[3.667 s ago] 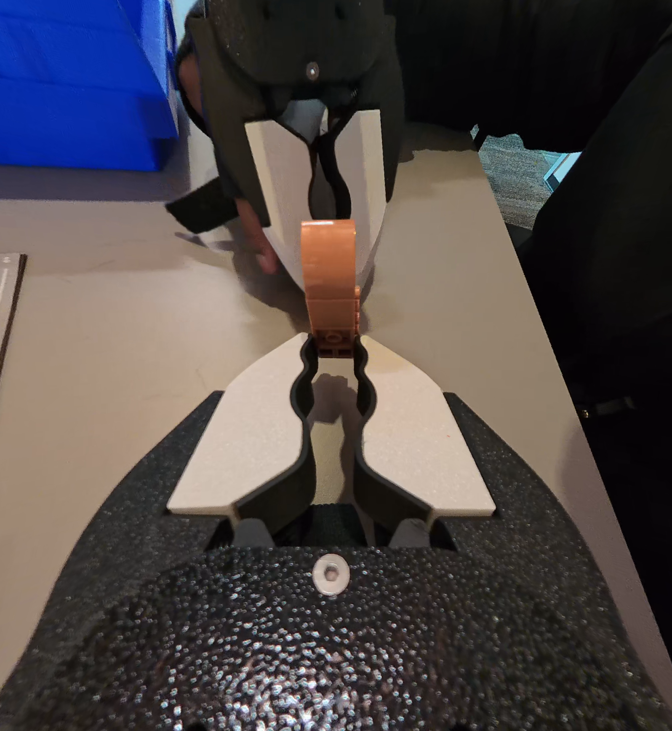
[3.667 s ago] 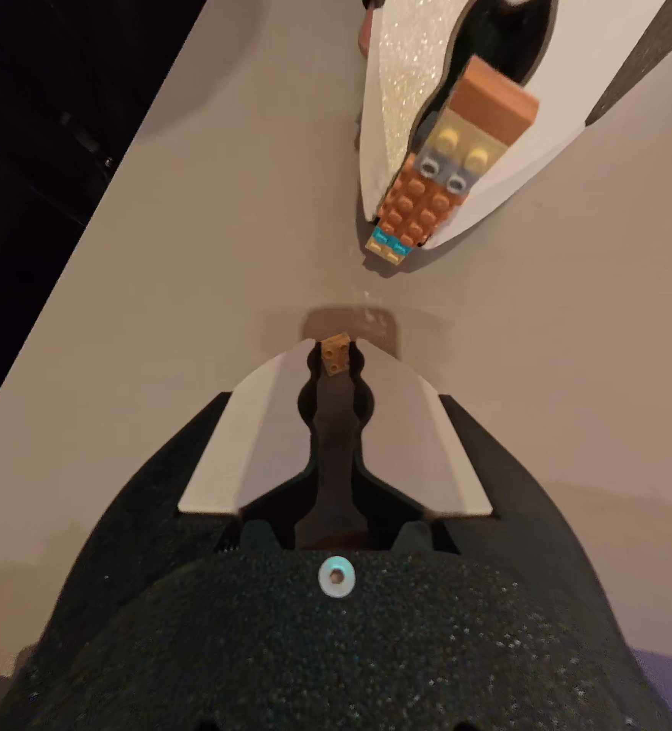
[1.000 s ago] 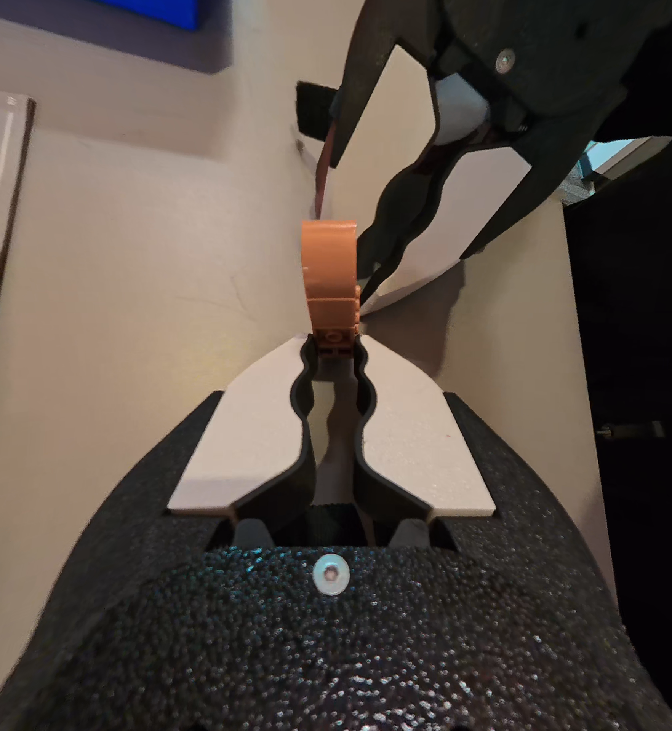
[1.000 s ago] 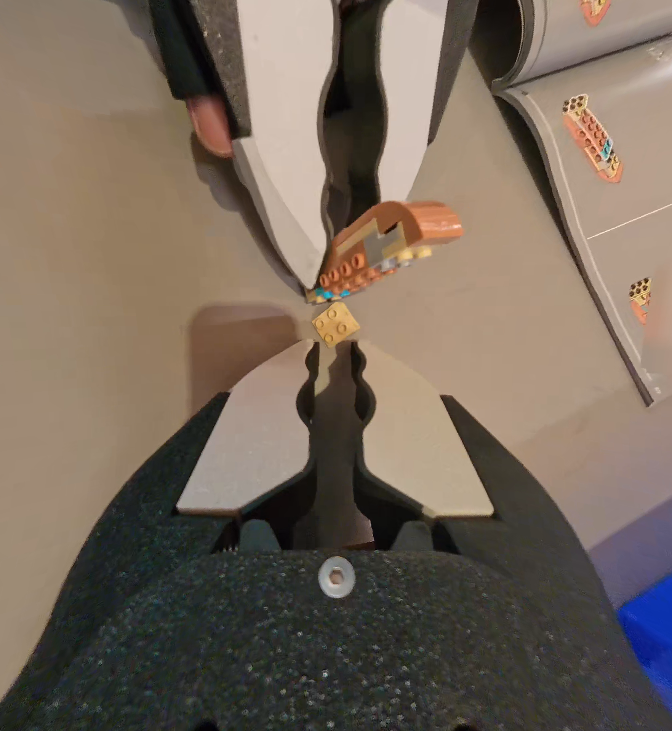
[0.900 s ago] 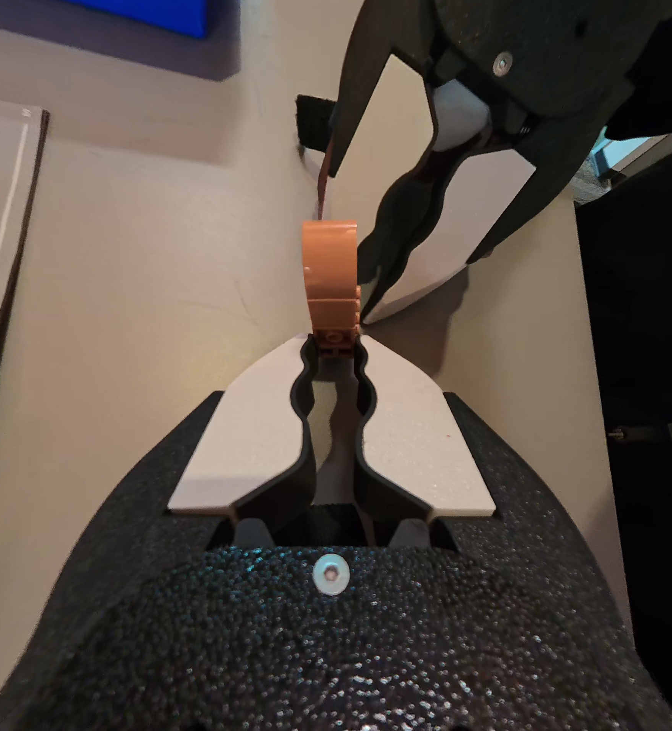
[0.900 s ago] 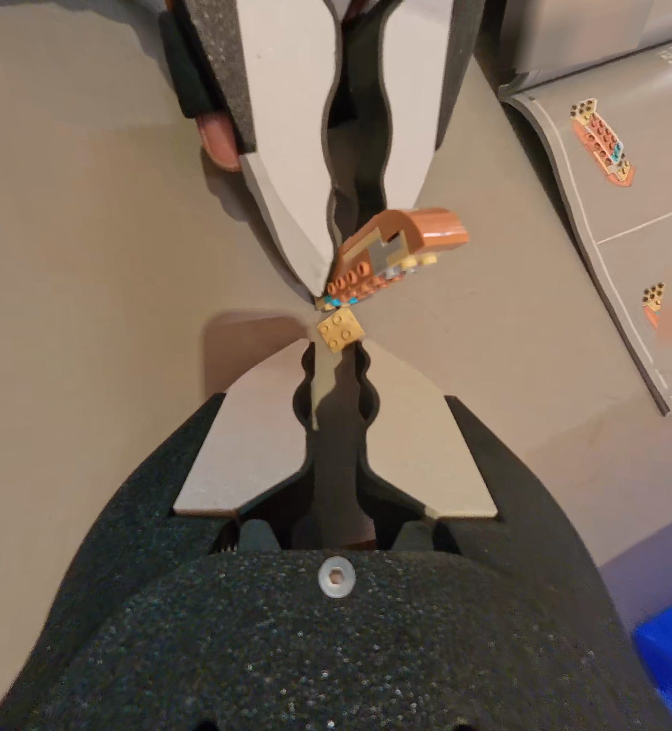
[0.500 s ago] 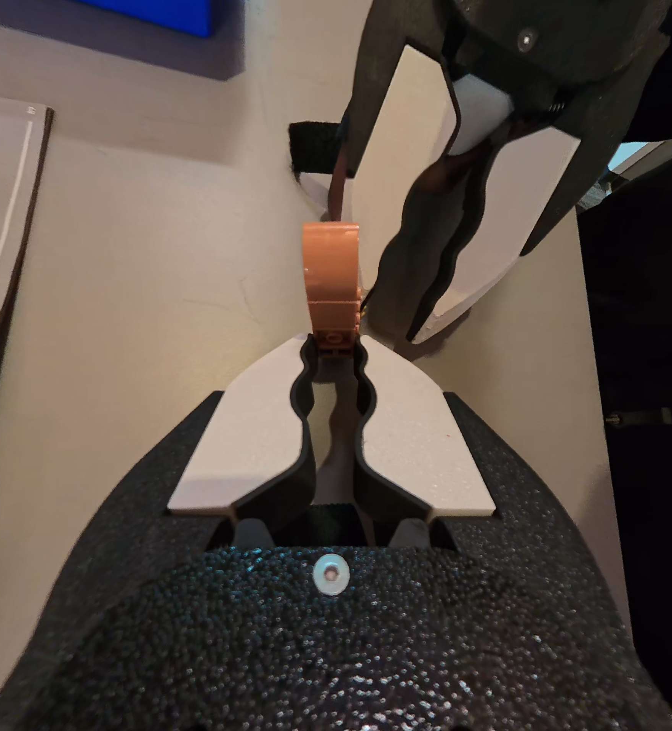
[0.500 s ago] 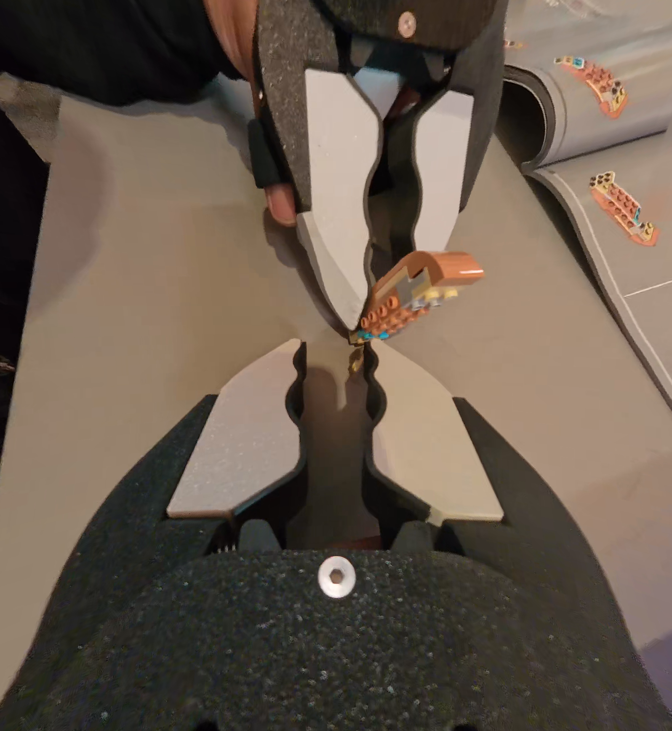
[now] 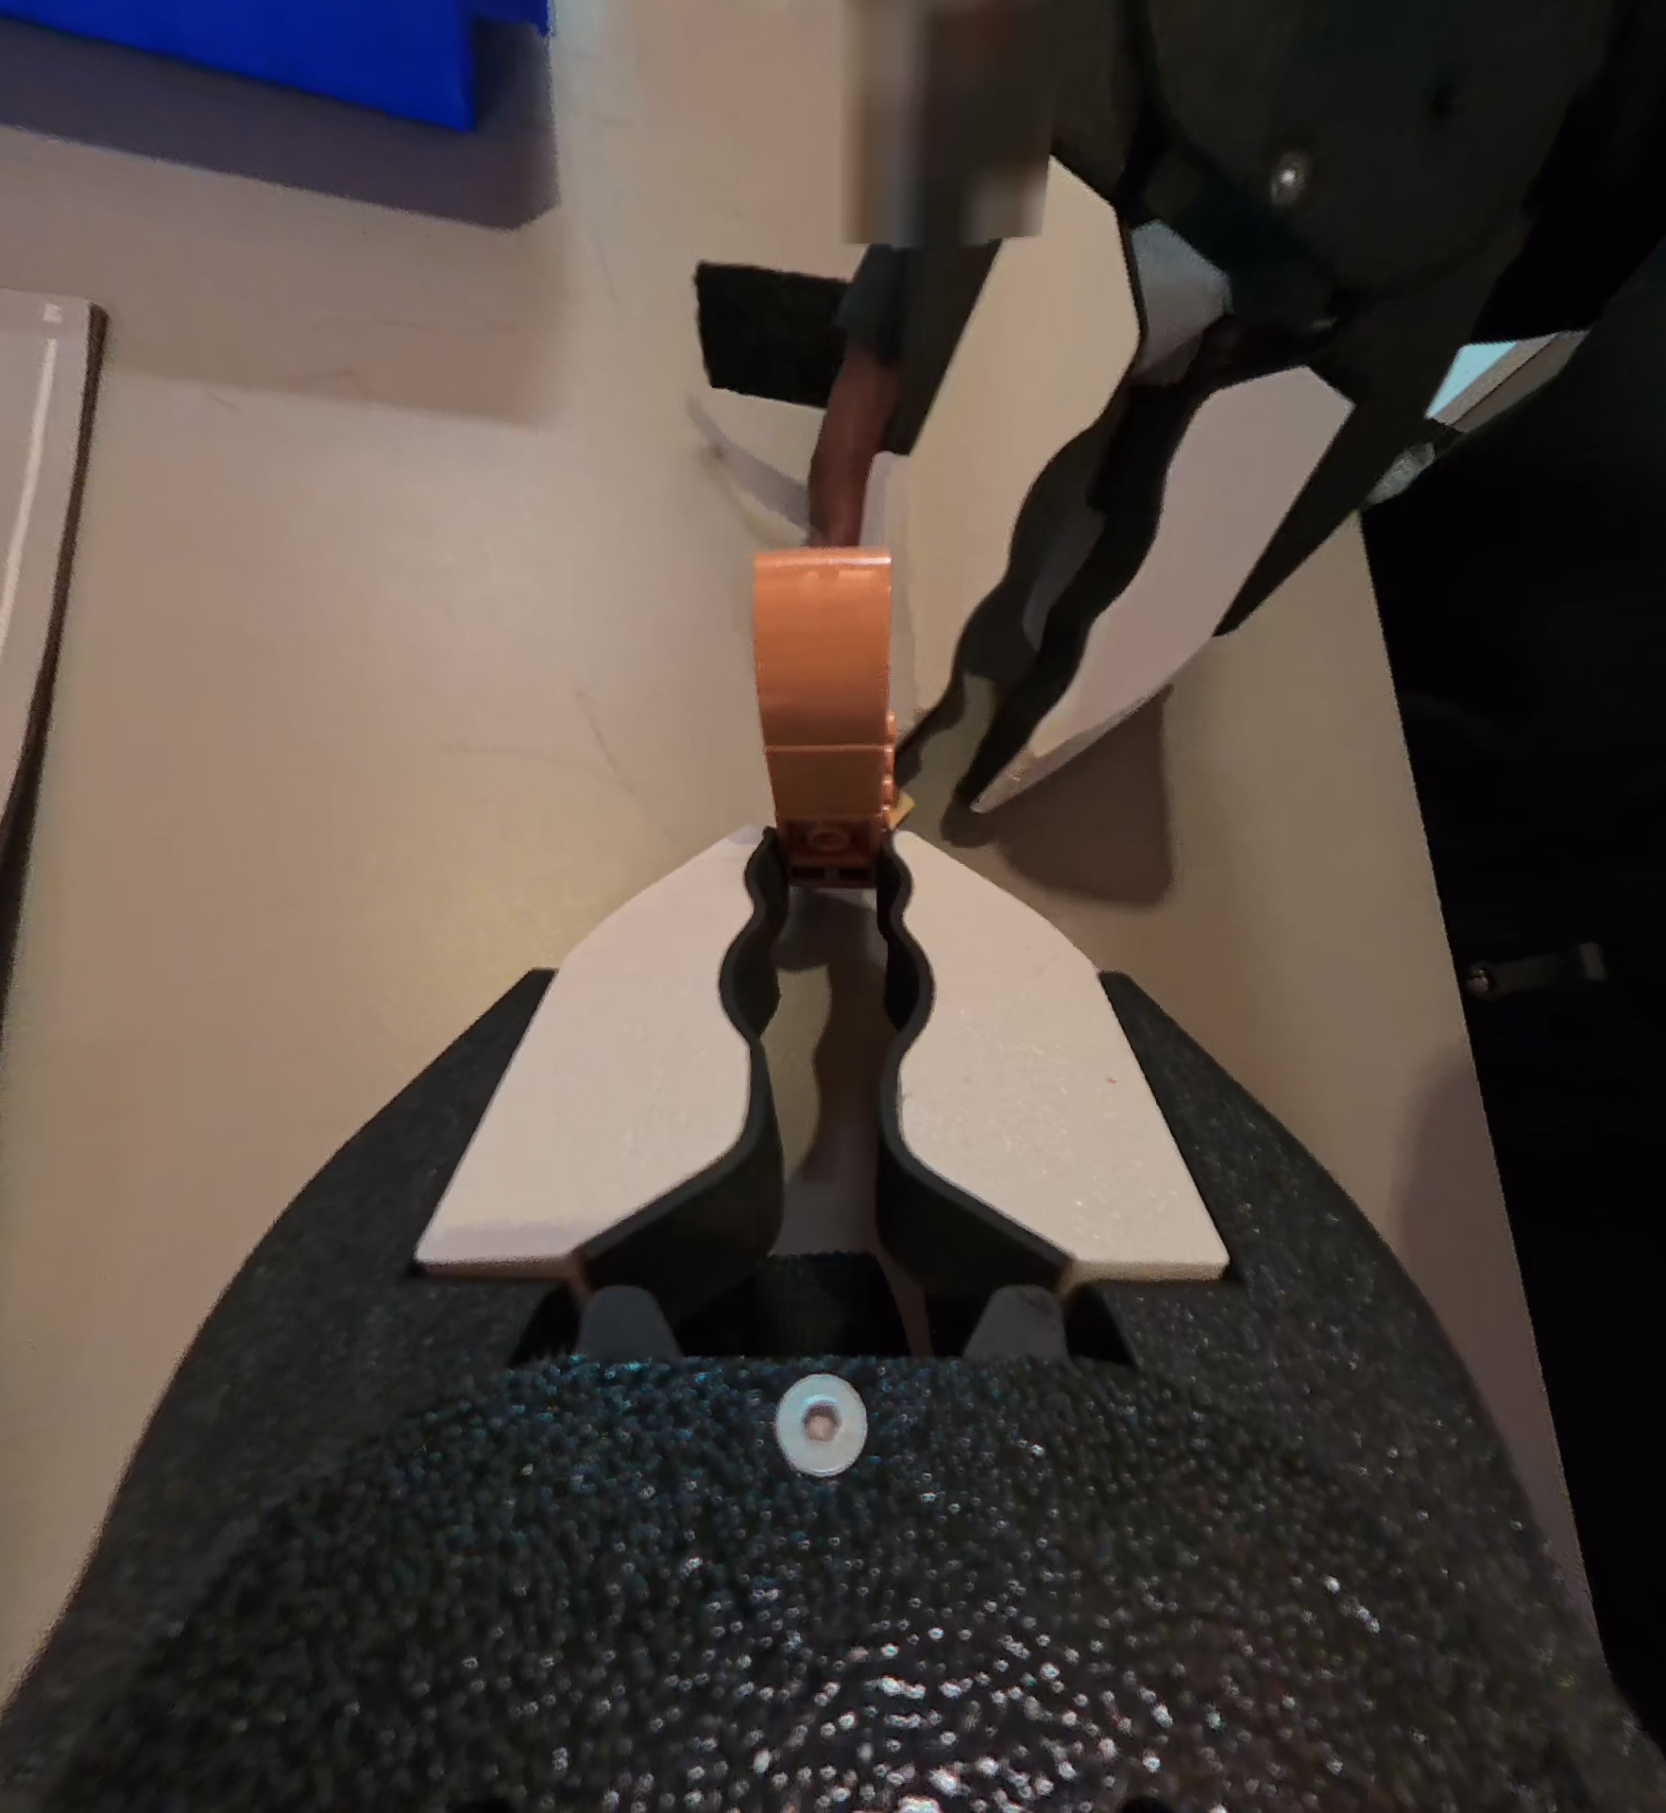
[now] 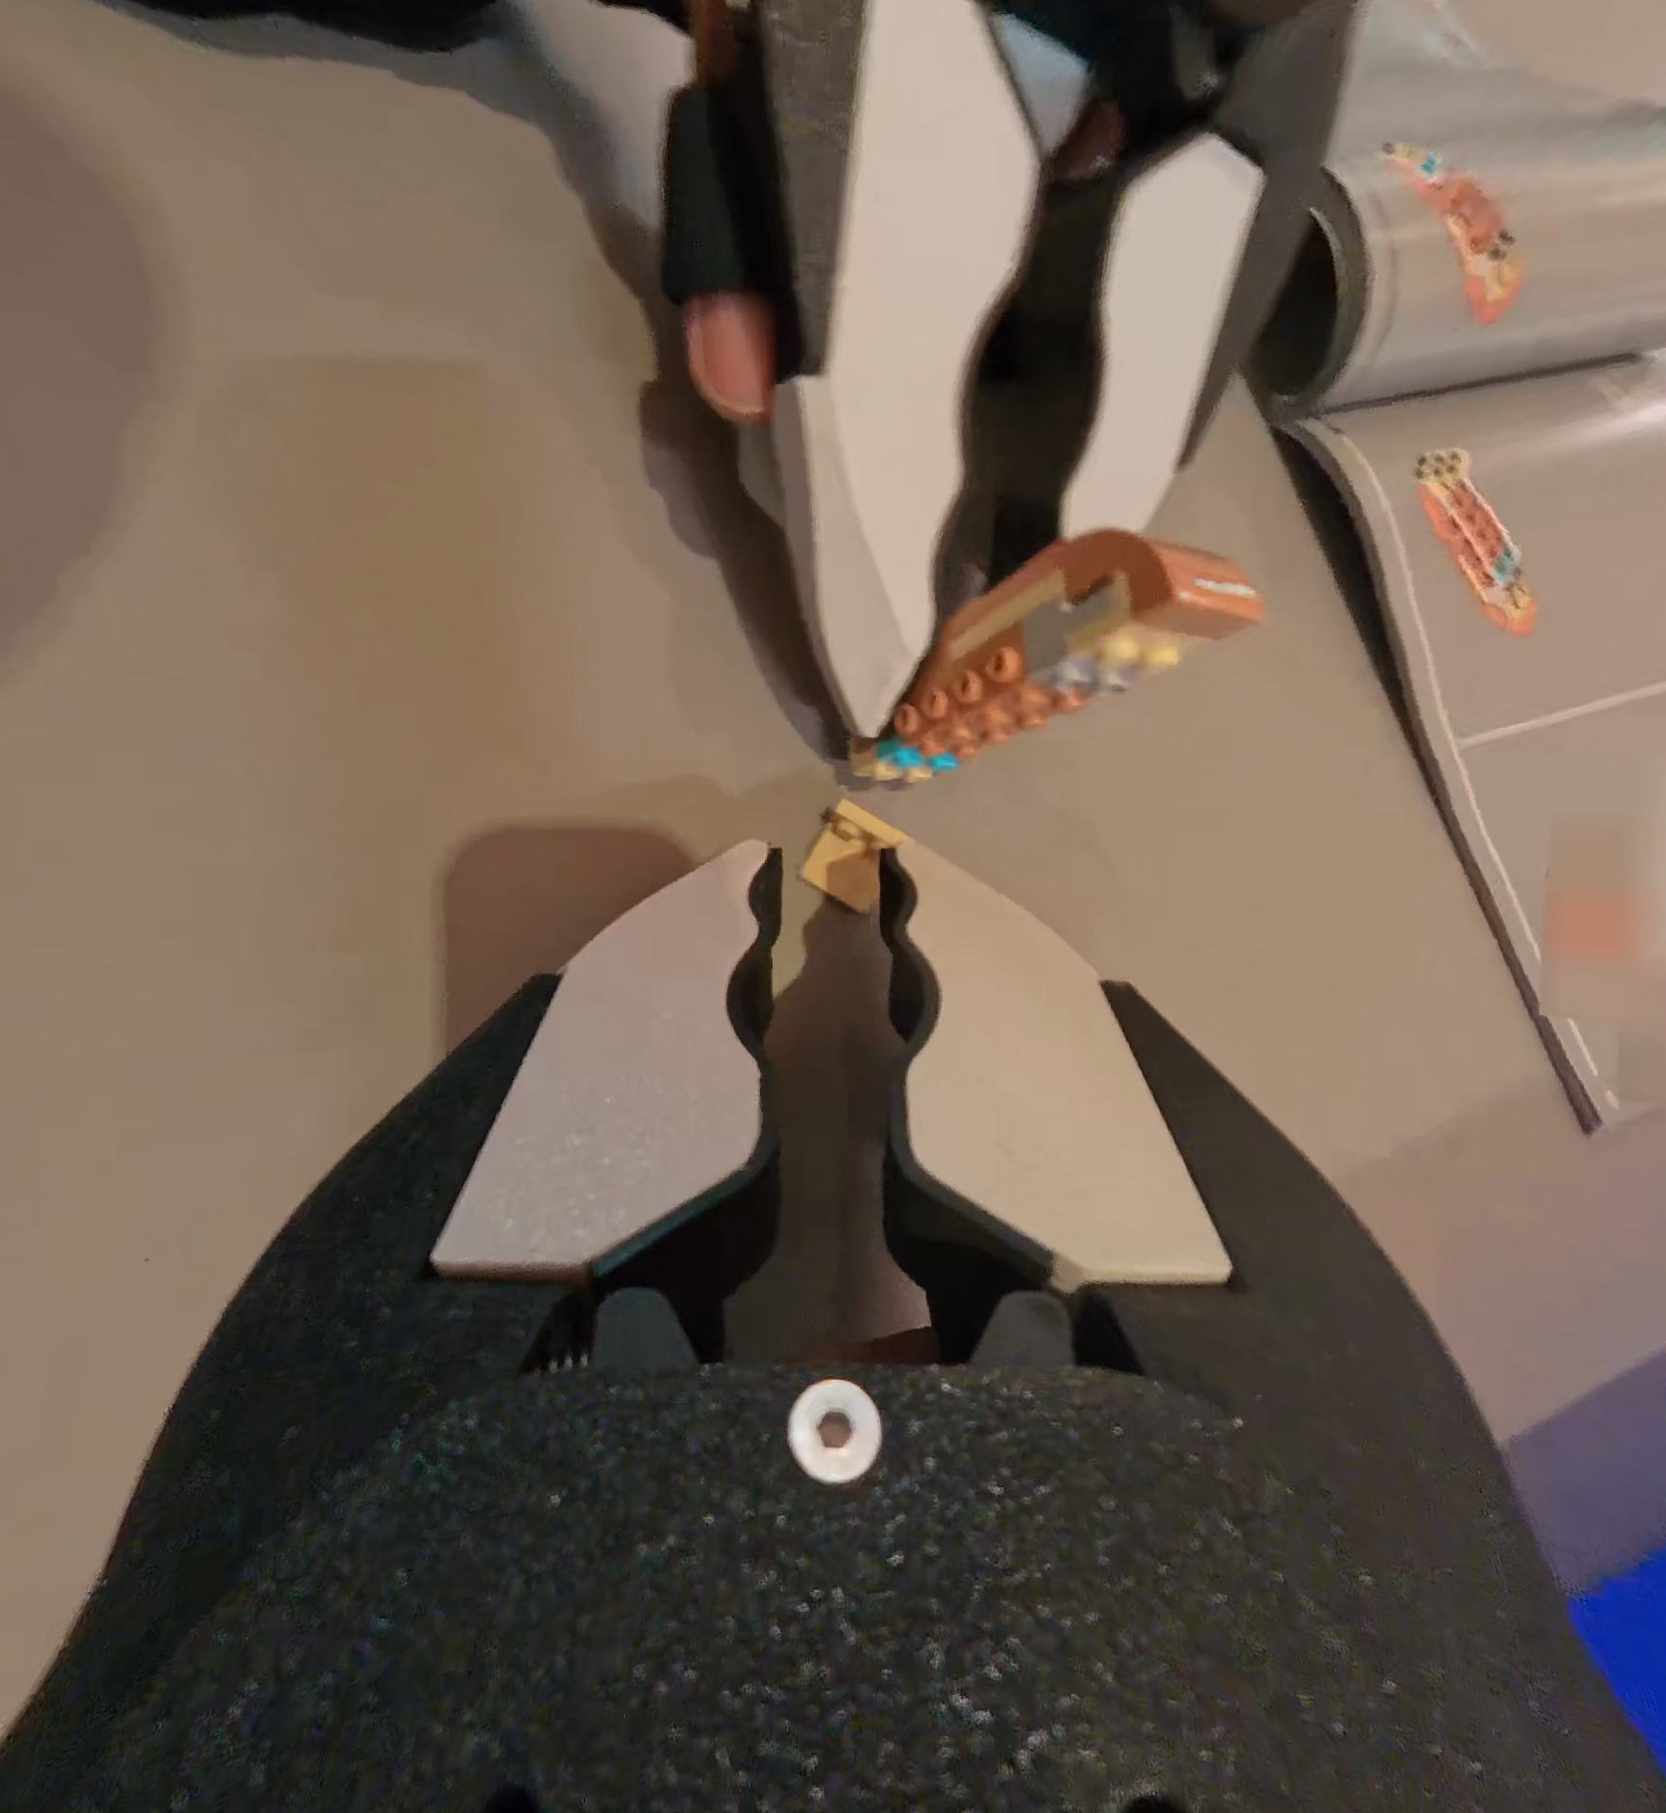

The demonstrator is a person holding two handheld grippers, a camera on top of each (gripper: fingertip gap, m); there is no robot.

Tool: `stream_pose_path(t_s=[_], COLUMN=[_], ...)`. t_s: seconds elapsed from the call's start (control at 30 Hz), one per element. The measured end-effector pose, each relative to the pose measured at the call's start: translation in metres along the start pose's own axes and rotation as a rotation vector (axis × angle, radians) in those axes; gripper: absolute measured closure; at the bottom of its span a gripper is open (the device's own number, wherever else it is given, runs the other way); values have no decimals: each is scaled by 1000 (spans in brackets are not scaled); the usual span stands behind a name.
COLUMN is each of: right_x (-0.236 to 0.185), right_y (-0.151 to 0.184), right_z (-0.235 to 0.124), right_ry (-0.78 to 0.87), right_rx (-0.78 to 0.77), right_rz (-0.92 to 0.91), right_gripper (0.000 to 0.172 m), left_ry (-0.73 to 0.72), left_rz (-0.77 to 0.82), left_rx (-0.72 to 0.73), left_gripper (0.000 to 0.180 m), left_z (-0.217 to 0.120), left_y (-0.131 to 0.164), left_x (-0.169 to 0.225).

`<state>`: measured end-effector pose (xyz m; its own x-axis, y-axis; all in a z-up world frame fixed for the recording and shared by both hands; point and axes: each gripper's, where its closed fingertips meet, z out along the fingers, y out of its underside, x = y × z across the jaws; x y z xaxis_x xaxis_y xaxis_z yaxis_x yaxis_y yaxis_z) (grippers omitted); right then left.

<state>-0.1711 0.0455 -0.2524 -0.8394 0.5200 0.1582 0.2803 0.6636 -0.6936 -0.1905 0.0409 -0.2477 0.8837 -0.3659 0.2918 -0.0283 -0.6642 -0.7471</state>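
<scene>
The small brick-built boat model [image 10: 1055,657], reddish brown with a rounded smooth end, a grey and tan midsection and a turquoise-and-tan tip, was clamped at its near end between the pads of the left gripper [image 9: 829,855], both pads pressing its sides. In the left wrist view it stood straight out toward twelve o'clock, long axis in line with the fingers. In the right wrist view the same model ran from the far gripper's tips toward two o'clock, studs up, its turquoise tip pointing down at the right gripper.

Just below that tip, with a narrow gap between them, a small tan plate [image 10: 847,854] sat tilted at the mouth of the right gripper [image 10: 829,863]. It lay against the right-hand pad; a strip of table showed between it and the left-hand pad, so the fingers stood apart and did not clench it. The plate lay toward six o'clock of the model's tip.

The grey matte table [image 10: 270,589] was smooth. An open instruction booklet [image 10: 1545,608], glossy grey with boat drawings, lay at two to three o'clock. A blue bin [image 9: 221,49] stood at eleven o'clock in the left wrist view. A fingertip [image 10: 726,358] showed beside the far gripper.
</scene>
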Motion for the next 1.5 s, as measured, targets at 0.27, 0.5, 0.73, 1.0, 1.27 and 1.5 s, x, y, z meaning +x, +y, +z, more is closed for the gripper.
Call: stream_pose_path(t_s=[0.27, 0.5, 0.73, 1.0, 1.27, 1.5], right_x=[8, 8, 6, 7, 9, 10], right_y=[9, 6, -1, 0, 1, 1], right_z=[7, 7, 6, 11, 10, 11], right_ry=[63, 42, -11, -21, -14, -14], right_rx=[-59, -29, 40, 22, 21, 20], right_rz=[41, -15, -17, -14, -11, -10], right_gripper=[168, 165, 164, 164, 164, 164], left_ry=[2, 4, 13, 0, -44, -43], left_rz=[55, 72, 83, 132, 187, 187], left_rx=[-28, -39, -41, -45, -45, -45], left_gripper=[164, 163, 163, 164, 164, 164], left_z=[3, 3, 3, 4, 5, 5], left_y=[4, 6, 6, 6, 5, 5], left_x=[1, 2, 3, 4, 1, 1])
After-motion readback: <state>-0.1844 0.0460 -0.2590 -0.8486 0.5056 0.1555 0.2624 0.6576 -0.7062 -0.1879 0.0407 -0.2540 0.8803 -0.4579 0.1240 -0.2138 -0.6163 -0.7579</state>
